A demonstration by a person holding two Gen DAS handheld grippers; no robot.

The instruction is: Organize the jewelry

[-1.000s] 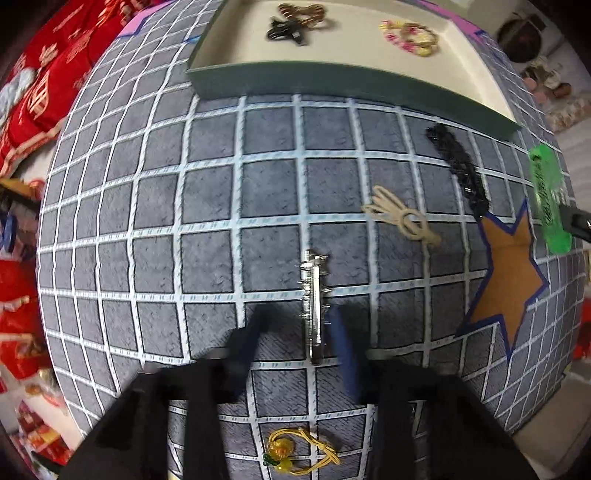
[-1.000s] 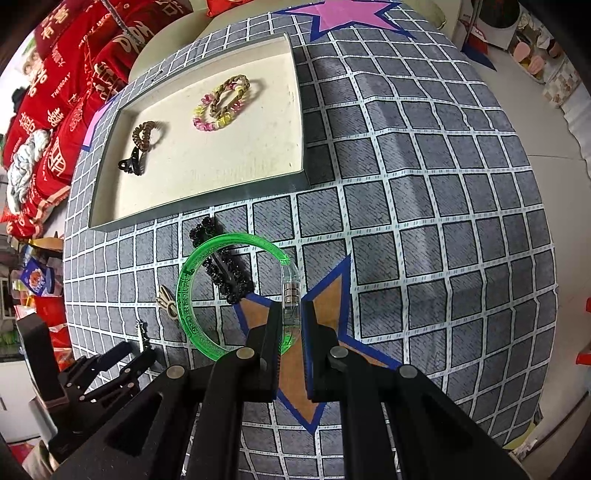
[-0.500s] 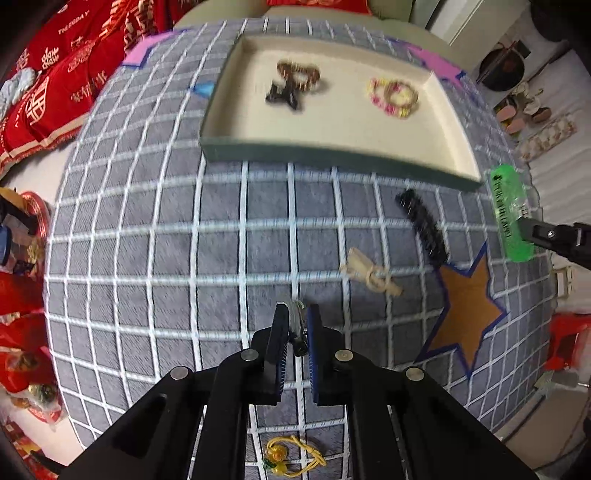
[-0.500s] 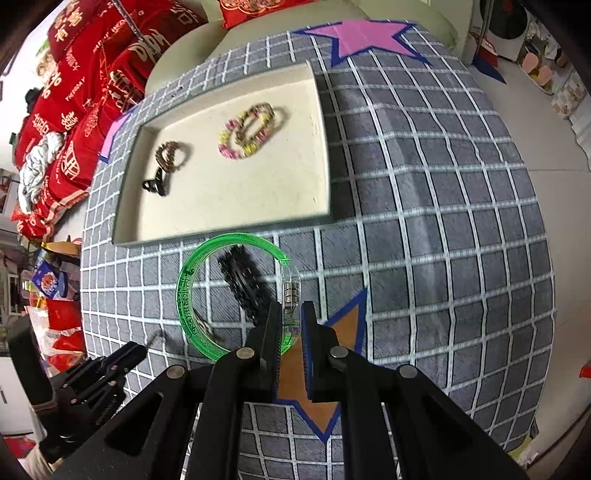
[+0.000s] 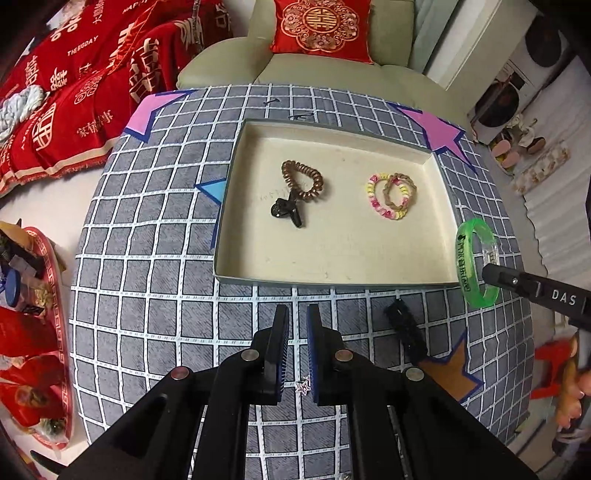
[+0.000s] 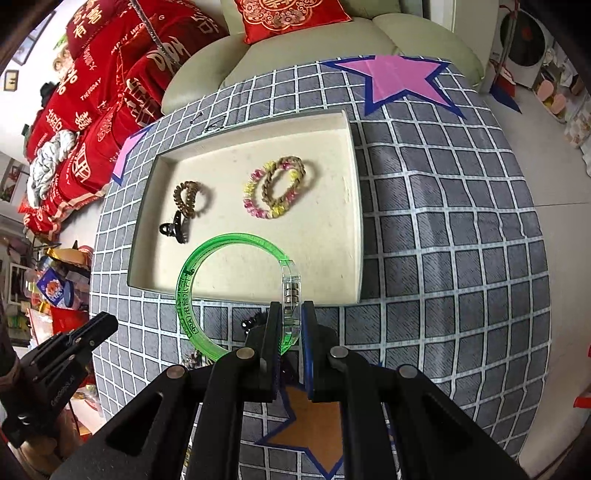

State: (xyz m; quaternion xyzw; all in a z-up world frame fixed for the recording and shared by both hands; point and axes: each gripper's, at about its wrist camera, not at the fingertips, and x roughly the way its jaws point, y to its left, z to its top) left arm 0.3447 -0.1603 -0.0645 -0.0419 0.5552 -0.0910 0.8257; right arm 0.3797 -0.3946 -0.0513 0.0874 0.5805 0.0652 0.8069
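A cream tray (image 5: 332, 275) (image 6: 354, 206) lies on the grey checked cloth. It holds a brown coil hair tie (image 5: 302, 180), a black claw clip (image 5: 286, 210) and two braided bracelets (image 5: 391, 195) (image 6: 279, 192). My right gripper (image 6: 290, 314) is shut on a green bangle (image 6: 192, 295) by its clear clasp, held above the tray's near edge; the bangle also shows in the left wrist view (image 5: 474, 262). My left gripper (image 5: 295, 317) is shut on a silver spiked hair clip (image 5: 303, 386), of which only a small bit shows deep between the fingers, raised above the cloth.
A black hair clip (image 5: 406, 328) lies on the cloth near an orange star patch (image 5: 448, 373). Pink star patches (image 6: 399, 83) mark the far corners. A sofa with red cushions (image 5: 319, 27) stands behind. A red tray of clutter (image 5: 33, 332) sits at left.
My left gripper closed on the silver clip, lifted it off the cloth and rose. My right gripper carried the green bangle forward to the tray's near edge.
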